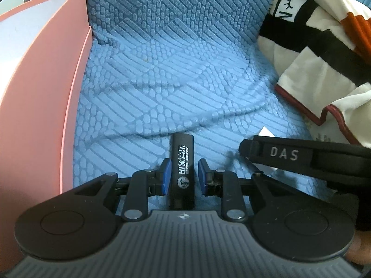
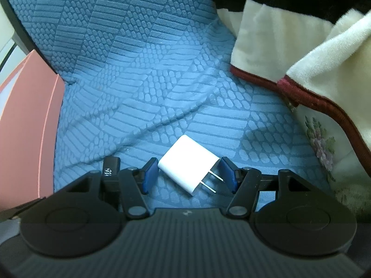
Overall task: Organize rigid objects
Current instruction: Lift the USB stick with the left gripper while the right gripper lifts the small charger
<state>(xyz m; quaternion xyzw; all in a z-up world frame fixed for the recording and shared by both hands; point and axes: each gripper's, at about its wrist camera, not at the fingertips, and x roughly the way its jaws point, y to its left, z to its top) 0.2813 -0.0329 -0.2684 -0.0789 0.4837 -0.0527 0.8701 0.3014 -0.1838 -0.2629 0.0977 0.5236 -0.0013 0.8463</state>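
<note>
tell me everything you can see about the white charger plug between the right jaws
The white charger plug is a small glossy plastic block with rounded corners and two flat metal prongs pointing toward the lower right. It lies on its side, turned at an angle, on the blue textured cover. It sits between the open jaws of the right gripper; the blue pads do not appear to touch it. No cable shows.

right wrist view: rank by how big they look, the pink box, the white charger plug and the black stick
1. pink box, largest, though cut off by the frame edge
2. white charger plug
3. black stick, smallest, but partly hidden behind the right gripper, so its true size is unsure
</note>
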